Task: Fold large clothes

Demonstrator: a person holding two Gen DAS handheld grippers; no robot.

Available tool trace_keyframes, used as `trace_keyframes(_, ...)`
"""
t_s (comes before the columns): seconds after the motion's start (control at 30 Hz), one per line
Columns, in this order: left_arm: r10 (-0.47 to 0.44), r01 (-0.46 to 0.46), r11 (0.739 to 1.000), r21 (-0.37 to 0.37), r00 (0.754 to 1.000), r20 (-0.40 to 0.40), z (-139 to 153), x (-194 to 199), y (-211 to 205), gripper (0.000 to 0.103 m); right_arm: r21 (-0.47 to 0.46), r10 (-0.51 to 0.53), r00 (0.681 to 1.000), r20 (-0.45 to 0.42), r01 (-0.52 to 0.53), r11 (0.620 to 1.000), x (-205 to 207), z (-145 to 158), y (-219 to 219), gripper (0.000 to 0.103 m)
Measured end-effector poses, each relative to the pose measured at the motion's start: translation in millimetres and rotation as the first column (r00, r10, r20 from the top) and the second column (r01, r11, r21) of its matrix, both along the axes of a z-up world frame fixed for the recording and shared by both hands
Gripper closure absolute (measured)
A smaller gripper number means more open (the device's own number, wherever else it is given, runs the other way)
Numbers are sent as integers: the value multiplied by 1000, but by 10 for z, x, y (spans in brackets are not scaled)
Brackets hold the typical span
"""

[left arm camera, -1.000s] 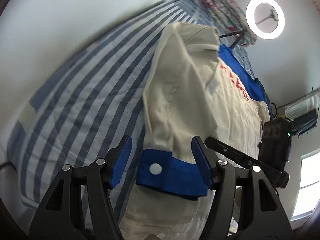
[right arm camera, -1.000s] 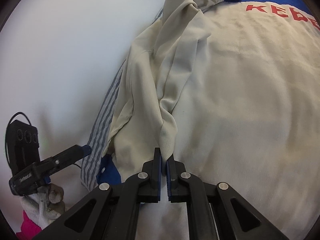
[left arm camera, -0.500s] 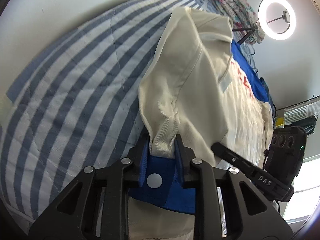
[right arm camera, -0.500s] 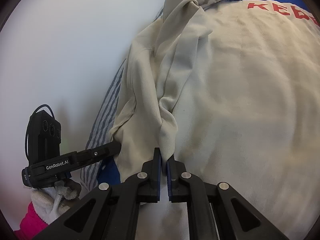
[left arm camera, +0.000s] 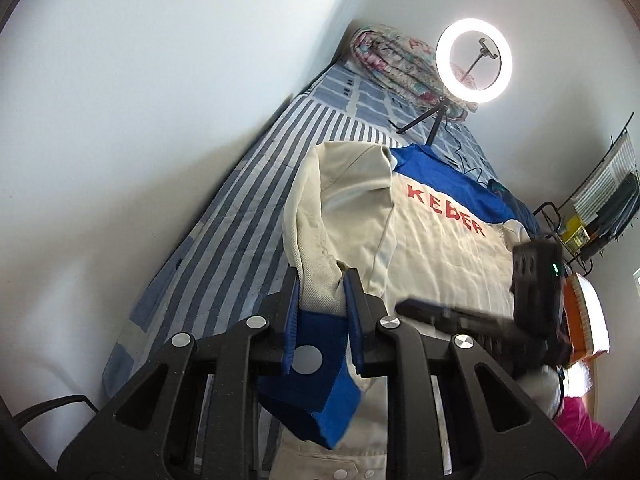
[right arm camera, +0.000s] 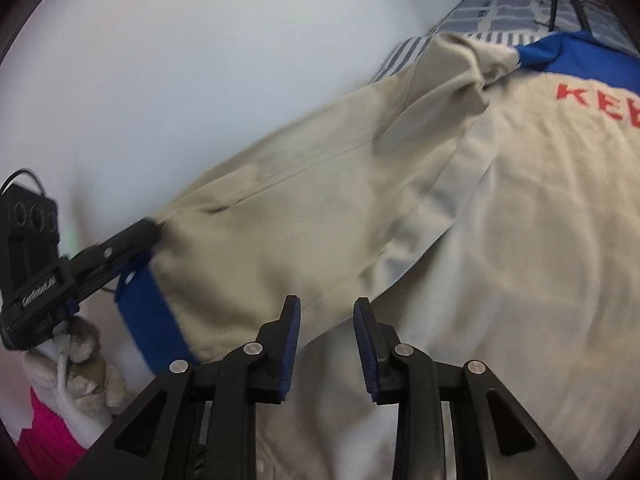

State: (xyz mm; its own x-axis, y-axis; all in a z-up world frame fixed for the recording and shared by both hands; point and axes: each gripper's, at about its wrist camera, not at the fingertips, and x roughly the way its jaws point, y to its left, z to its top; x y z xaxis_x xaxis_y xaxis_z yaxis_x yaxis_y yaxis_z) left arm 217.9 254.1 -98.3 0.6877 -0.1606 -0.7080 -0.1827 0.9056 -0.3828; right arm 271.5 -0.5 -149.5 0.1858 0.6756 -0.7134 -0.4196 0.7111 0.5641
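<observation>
A bed (left arm camera: pixel 240 184) with a blue-and-white striped sheet runs along a white wall (left arm camera: pixel 140 100), and only the left wrist view shows its length. A cream jacket (left arm camera: pixel 440 248) with a blue collar band and red letters lies spread on the bed, back side up. Beyond the jacket, at the far end of the bed, a folded floral quilt (left arm camera: pixel 396 64) sits beside a lit ring light (left arm camera: pixel 474 66) on a small tripod; the right wrist view catches only the edge of these.

The jacket's sleeve (right arm camera: pixel 320 208) is lifted off the bed and pulled out from the jacket's shoulder, which the right wrist view shows along its whole length. The blue cuff (left arm camera: pixel 316 380) with a white snap hangs at the near end of the sleeve.

The left hand-held gripper (left arm camera: pixel 320 300) pinches the cream sleeve cloth just above the cuff; the right wrist view shows it from the side, held by a gloved hand (right arm camera: pixel 76 368). The right hand-held gripper (right arm camera: pixel 327 334) is spread, with nothing between its blue pads (right arm camera: pixel 291 336), just over the jacket below the sleeve.
</observation>
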Motion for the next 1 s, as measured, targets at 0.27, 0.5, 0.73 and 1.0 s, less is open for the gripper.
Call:
trace_keyframes(0.27, -14, 16, 999, -33, 999, 45, 99, -133, 26, 83, -69, -103, 994, -38, 100, 993, 582, -293, 108, 80)
trace_keyframes(0.5, -68, 69, 997, -25, 996, 60, 123, -180, -71, 83, -149, -18, 996, -89, 5, 989, 681, -522, 485, 80)
trace_keyframes(0.73, -169, 166, 985, 36, 983, 68, 119, -278, -301, 83, -108, -83, 994, 66, 90, 990, 978, 305, 259, 44)
trace_keyframes(1.0, -300, 295, 950, 103, 953, 39, 36, -389, -672, 83, -93, -87, 996, 27, 90, 992, 1492, 591, 690, 43)
